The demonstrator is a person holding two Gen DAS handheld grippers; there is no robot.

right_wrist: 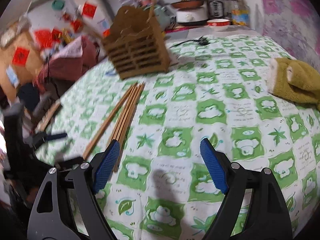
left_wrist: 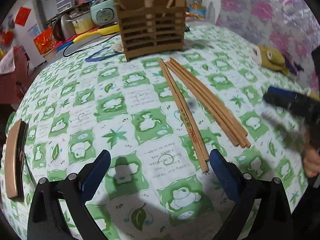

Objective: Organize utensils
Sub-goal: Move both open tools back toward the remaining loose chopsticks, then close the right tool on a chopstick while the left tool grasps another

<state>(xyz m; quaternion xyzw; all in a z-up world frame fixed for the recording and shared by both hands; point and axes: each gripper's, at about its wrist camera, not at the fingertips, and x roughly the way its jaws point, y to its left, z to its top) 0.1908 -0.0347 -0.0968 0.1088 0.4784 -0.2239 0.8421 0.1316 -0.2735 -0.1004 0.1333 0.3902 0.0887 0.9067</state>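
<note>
Chopsticks (left_wrist: 202, 102) lie just beyond the open left tool (left_wrist: 160, 172).

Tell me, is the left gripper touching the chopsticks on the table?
Cannot tell. In the left wrist view the left gripper stands open, one pad beside the nearest chopstick's end, contact unclear.

- The right gripper (left_wrist: 288, 100) is a dark smear at the left view's edge, its jaws unreadable.
- The chopsticks (right_wrist: 122, 118) run behind a blue pad (right_wrist: 106, 166), ends hidden.
- The holder (right_wrist: 136, 42) is motion-blurred.
</note>
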